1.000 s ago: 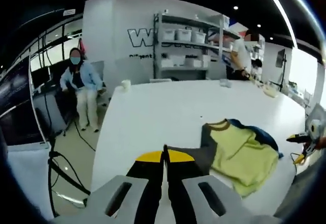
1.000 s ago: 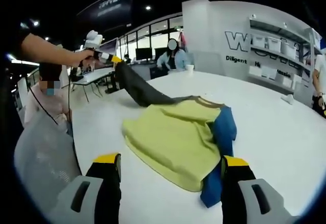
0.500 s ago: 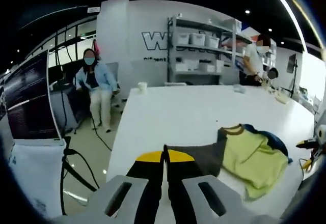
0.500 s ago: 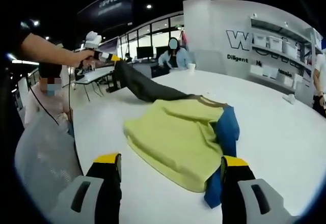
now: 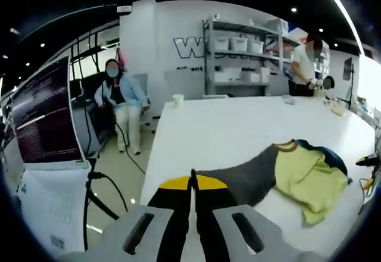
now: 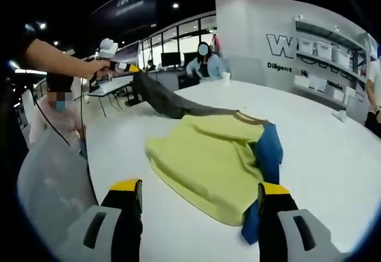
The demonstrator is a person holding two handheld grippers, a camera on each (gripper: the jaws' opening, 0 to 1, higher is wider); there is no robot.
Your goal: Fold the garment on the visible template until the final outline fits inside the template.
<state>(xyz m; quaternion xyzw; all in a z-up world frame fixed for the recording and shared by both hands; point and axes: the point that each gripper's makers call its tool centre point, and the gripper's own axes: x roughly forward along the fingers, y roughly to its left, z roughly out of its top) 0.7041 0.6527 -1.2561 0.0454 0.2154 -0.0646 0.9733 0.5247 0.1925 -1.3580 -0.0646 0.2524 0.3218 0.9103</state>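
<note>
Bare white table [image 5: 238, 125] lies open beyond the garment [image 6: 214, 155]; a cup [image 5: 177, 100] stands at the far edge.

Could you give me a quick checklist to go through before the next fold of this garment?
1. Left gripper shut on the grey sleeve: ok.
2. Sleeve pulled out straight from the yellow body: ok.
3. Right gripper open and free of cloth: ok; the garment lies beyond its jaws.
4. Blue sleeve laid flat: not ok; it is bunched along the body's edge.
5. Template outline on the white table: cannot tell; no marking is visible.
6. Whole garment on the table: ok.
</note>
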